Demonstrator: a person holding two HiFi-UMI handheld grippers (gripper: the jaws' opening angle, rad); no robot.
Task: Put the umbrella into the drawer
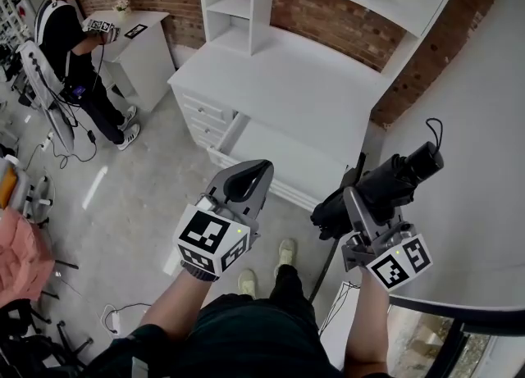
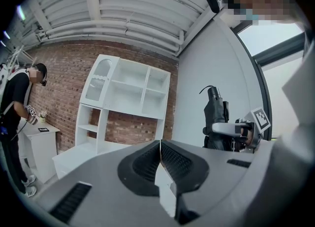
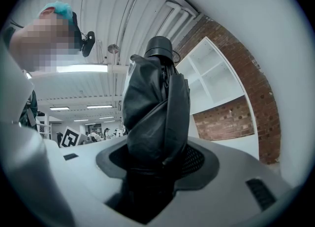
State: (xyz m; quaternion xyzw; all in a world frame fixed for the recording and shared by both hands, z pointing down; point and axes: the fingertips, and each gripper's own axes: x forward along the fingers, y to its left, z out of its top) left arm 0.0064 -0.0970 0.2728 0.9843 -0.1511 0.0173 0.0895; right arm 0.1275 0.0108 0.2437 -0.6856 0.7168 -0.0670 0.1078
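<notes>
A folded black umbrella (image 1: 385, 184) with a wrist loop is clamped in my right gripper (image 1: 354, 198), which is shut on it and held up in the air. In the right gripper view the umbrella (image 3: 155, 108) stands straight up between the jaws of the right gripper (image 3: 157, 159). My left gripper (image 1: 259, 173) is shut and empty, level with the right one and apart from it. In the left gripper view the jaws of the left gripper (image 2: 160, 146) meet, and the umbrella (image 2: 215, 117) shows at the right. Below and ahead, the white desk (image 1: 303, 89) has a drawer (image 1: 275, 159) pulled open.
A white hutch with shelves (image 1: 246, 7) stands on the desk against a brick wall. A white curved wall (image 1: 476, 163) is close on my right. A person (image 1: 70, 40) stands at a small white cabinet (image 1: 143, 48) at the far left. Chairs and cables lie at the left edge.
</notes>
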